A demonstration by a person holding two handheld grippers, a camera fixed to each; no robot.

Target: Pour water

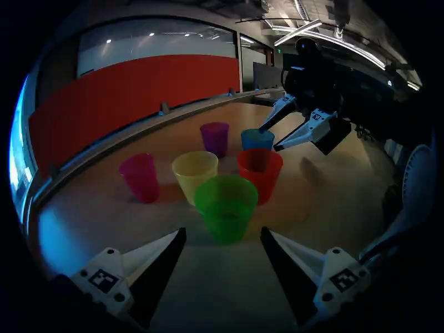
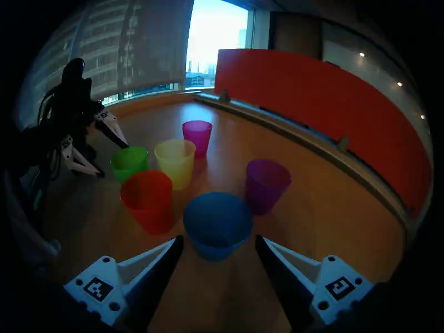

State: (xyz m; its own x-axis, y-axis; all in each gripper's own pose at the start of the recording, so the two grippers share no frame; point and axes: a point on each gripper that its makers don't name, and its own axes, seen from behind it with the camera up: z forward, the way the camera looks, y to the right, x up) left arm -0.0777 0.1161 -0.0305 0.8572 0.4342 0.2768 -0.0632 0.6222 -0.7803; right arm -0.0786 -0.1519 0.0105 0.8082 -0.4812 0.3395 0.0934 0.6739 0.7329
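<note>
- The left gripper (image 1: 222, 230) is spread wide, with the green cup (image 1: 226, 208) upright just ahead of its fingertips and in line with the gap. Neither finger presses on it.
- The right gripper (image 2: 218, 238) is also spread wide, and the blue cup (image 2: 217, 225) stands upright just past its tips, untouched.
- Six cups stand in a loose cluster on the wooden table (image 1: 333, 188). The red cup (image 1: 260, 173) and the yellow cup (image 1: 194, 175) sit side by side right behind the green one. The pink cup (image 1: 140, 176) stands apart to the left, and the purple cup (image 1: 215, 137) is at the back.
- Red, yellow and green crowd each other, with little room between their rims.
- Bare tabletop lies to the right of the cluster and in front of each gripper.
- A raised rail (image 1: 166, 111) runs along the table's far edge under the red panel (image 1: 139, 94).
- I cannot tell whether any cup holds water.
</note>
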